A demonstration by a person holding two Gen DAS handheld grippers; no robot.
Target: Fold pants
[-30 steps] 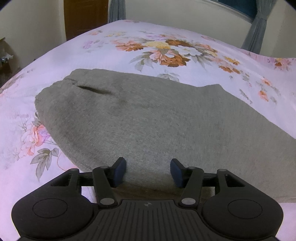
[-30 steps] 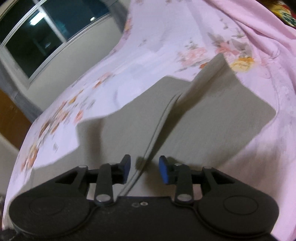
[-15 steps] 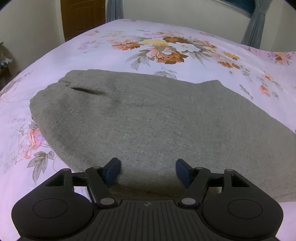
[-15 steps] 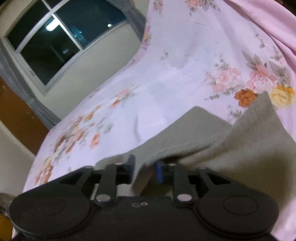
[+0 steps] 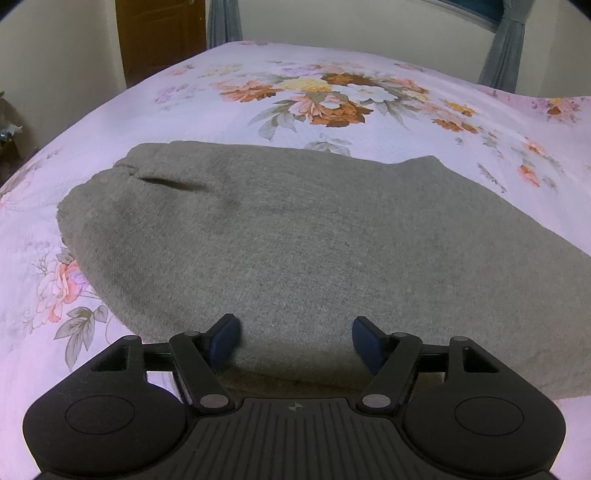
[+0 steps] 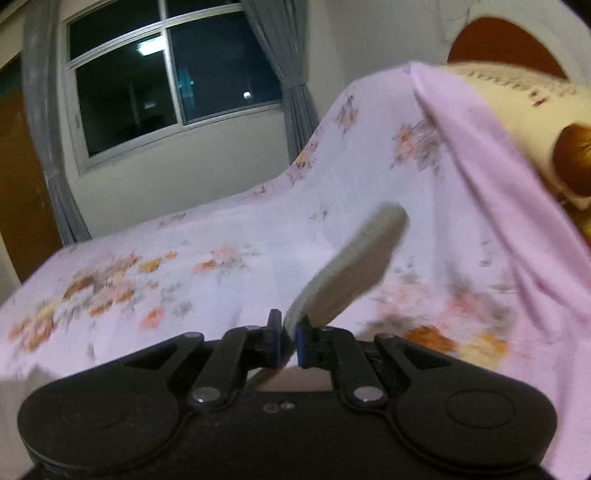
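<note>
Left wrist view: looks down over grey pants (image 5: 295, 229), spread flat across a pink floral bedsheet (image 5: 332, 88), waistband end with a dark pocket slit toward upper left. Left gripper (image 5: 295, 341) parted wide, released, blue pads (image 5: 225, 338) apart on either side of the near edge of the fabric; nothing pinched between them. Cannot tell whether the pads brush the cloth below. Brown door (image 5: 159, 33) and grey curtain (image 5: 502, 48) behind the bed.

Right wrist view: blurred. Right gripper (image 6: 289, 341) clenched, blue pads nearly together, grasping a grey edge of the pants (image 6: 351, 266). Cloth rises from the jaws up and to the right as a lifted strip, clear of the sheet (image 6: 229, 236) behind it. Dark window (image 6: 170, 74) with grey curtains on the far wall; cream pillow (image 6: 535, 110) at upper right, partly under the pink sheet.
</note>
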